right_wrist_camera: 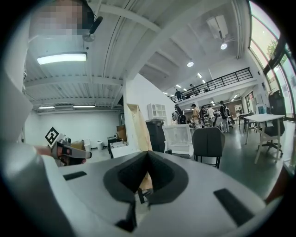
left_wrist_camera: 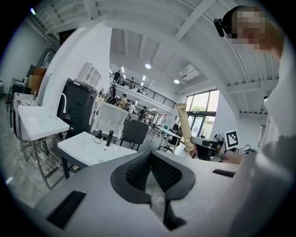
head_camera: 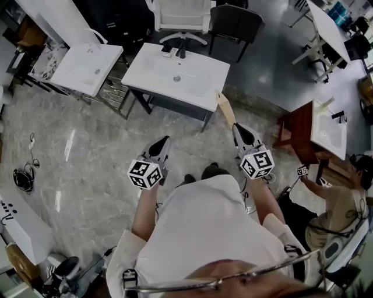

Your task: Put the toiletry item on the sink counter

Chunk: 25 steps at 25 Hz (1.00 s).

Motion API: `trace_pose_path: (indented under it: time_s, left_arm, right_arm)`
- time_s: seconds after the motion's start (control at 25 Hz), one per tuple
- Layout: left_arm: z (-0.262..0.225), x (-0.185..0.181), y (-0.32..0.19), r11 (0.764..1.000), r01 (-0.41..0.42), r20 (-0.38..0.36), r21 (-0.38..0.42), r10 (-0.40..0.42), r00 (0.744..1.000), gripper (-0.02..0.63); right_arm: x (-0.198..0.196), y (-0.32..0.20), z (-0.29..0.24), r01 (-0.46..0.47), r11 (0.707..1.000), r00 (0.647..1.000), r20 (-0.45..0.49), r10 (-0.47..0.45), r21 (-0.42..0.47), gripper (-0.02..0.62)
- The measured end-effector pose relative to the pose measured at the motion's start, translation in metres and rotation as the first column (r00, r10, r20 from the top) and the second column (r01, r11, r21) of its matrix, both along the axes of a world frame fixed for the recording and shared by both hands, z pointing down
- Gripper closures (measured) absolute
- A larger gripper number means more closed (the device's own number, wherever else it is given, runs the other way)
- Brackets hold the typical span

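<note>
Toiletry tube [head_camera: 226, 110] clamped in right tool [head_camera: 236, 126] | left tool [head_camera: 165, 140] closed | sink counter [head_camera: 198, 78] ahead, 2 chairs [head_camera: 180, 14] behind

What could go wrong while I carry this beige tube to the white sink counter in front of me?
1. The right gripper pinches the beige tube by one end only, and most of it sticks out past the jaws, so it may tilt or slip out on the way.
2. The sink counter seems to be mostly basin with little flat rim. The tube could slide into the bowl or knock the black faucet at the back.
</note>
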<state>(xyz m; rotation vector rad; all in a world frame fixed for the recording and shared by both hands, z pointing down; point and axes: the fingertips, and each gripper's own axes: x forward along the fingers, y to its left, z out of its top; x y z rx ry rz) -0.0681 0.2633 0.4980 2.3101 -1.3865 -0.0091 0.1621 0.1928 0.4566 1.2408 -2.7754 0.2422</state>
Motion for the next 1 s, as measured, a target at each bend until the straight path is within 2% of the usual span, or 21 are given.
trace_pose_path:
  time_s: [0.56,1.0]
  left_arm:
    - [0.002,-0.01,-0.037,1.0,0.008,-0.003,-0.008,-0.008,1.0,0.601]
    - [0.01,-0.008,-0.115,0.999,0.045,0.006,-0.023,-0.045,0.999,0.601]
  right_arm:
    - [-0.007,-0.041,0.009,0.001,1.0,1.0,-0.009,-0.002,-0.017,0.589]
    - [-0.005,-0.129,0.024,0.031,0.999,0.999,-0.026,-0.031,-0.025,0.589]
